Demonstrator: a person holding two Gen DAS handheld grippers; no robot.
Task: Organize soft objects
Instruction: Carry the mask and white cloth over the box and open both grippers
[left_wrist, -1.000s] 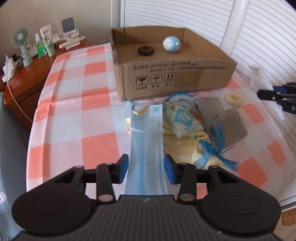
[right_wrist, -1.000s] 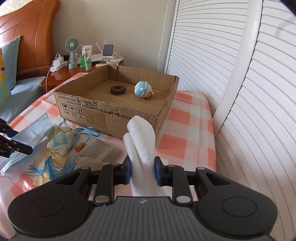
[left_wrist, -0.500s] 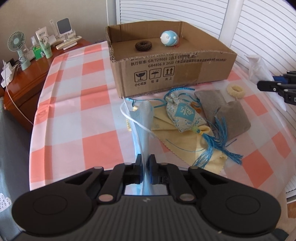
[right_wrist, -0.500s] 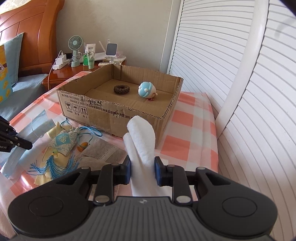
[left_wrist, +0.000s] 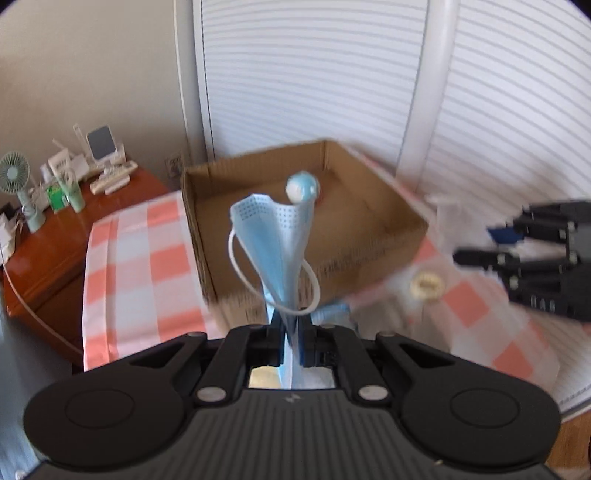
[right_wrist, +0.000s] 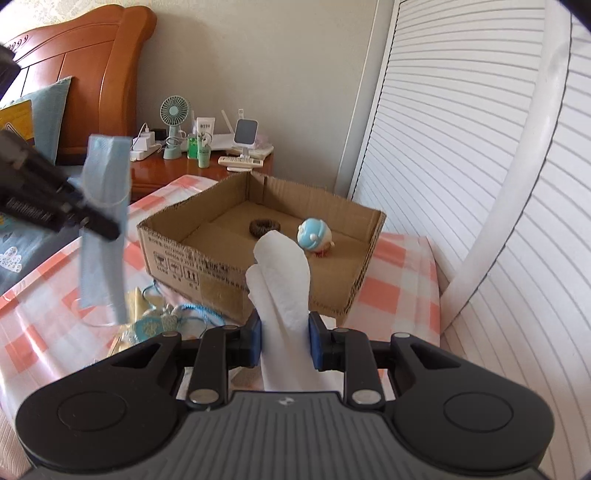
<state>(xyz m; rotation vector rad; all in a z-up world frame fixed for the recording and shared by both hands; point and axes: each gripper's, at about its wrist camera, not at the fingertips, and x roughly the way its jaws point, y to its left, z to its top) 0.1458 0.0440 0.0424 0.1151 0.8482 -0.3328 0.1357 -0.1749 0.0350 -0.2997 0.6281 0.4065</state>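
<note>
Holding a blue face mask (left_wrist: 275, 243) in my left tongs (left_wrist: 290, 332), I have it clear of the checked tablecloth (left_wrist: 147, 258), pinched tight near its lower part so the pleated body fans up above the jaws and one white ear loop (left_wrist: 273, 291) hangs around them. From the right wrist view the mask dangles in the air over the left side of the table, in front of the near left corner of the cardboard box (right_wrist: 258, 236). My right tongs (right_wrist: 284, 339) are clamped on a white sock (right_wrist: 280, 280), which stands up between the jaws, facing the middle of the box's near wall.

I judge the step in hand to be carrying both pieces to the box. Already on its floor are a dark ring-shaped hair tie (right_wrist: 264, 227) toward the far side and a small round blue toy (right_wrist: 314, 238) toward the right wall. On the cloth in front of the box lie a small blue pouch with cords (right_wrist: 155, 325), and a pale hair ring (left_wrist: 426, 284) nearer the right edge; the rest there is too blurred to name.

Next I expect to bring each piece over the near wall above bare floor, then part the jaws. The loop around my left jaws may snag and drag the mask back.
</note>
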